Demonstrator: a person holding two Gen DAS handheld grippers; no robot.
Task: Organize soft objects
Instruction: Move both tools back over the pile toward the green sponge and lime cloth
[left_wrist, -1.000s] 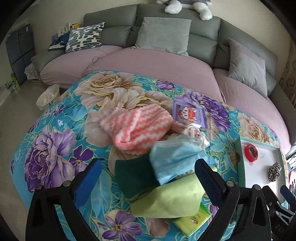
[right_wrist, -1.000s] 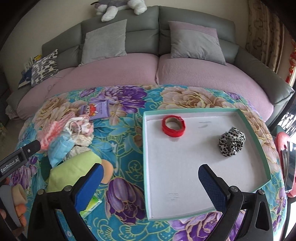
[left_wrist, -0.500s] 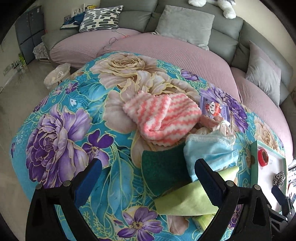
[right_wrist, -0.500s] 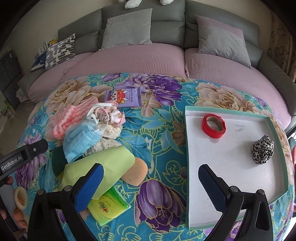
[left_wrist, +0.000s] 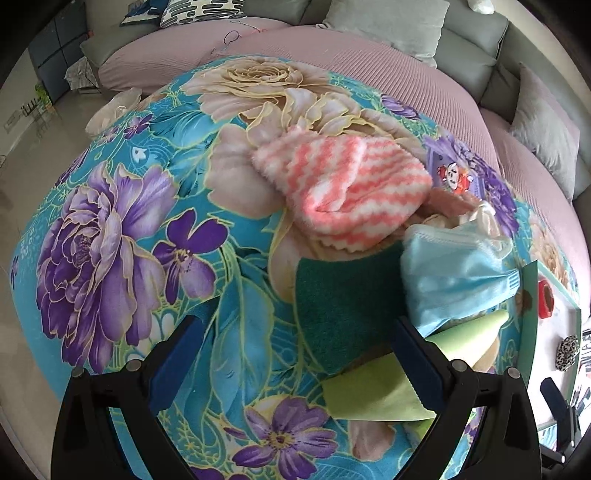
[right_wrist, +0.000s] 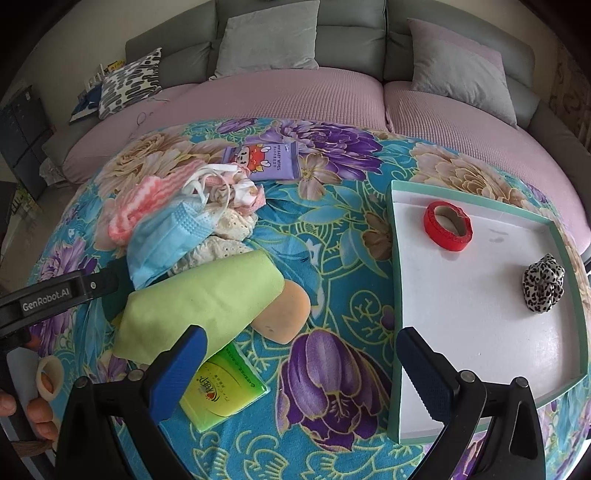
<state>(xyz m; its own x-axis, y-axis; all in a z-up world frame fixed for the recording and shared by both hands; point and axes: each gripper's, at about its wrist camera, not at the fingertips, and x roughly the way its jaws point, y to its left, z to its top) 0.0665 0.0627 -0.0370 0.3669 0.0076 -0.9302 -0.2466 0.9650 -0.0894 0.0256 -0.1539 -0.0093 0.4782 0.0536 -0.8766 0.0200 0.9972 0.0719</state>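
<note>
A heap of soft things lies on the floral cloth: a pink-and-white striped cloth (left_wrist: 343, 188) (right_wrist: 136, 210), a blue face mask (left_wrist: 450, 277) (right_wrist: 166, 243), a dark green cloth (left_wrist: 340, 306), a lime green cloth (left_wrist: 376, 391) (right_wrist: 207, 299) and lacy white fabric (right_wrist: 225, 240). My left gripper (left_wrist: 295, 354) is open, hovering over the near edge of the dark green cloth. My right gripper (right_wrist: 301, 369) is open above the cloth between the heap and a white tray (right_wrist: 480, 354), which holds a leopard-print scrunchie (right_wrist: 543, 282) and a red tape roll (right_wrist: 447, 226).
A peach sponge (right_wrist: 286, 314) pokes out from under the lime cloth, a green tissue pack (right_wrist: 221, 393) lies near my right gripper, and a purple wipes pack (right_wrist: 264, 160) sits behind the heap. A grey-and-pink sofa (right_wrist: 295, 96) with cushions curves behind the table.
Both grippers have moved left and lower towards the heap. The left view has swung from the mask to the dark green cloth. Both stay open.
</note>
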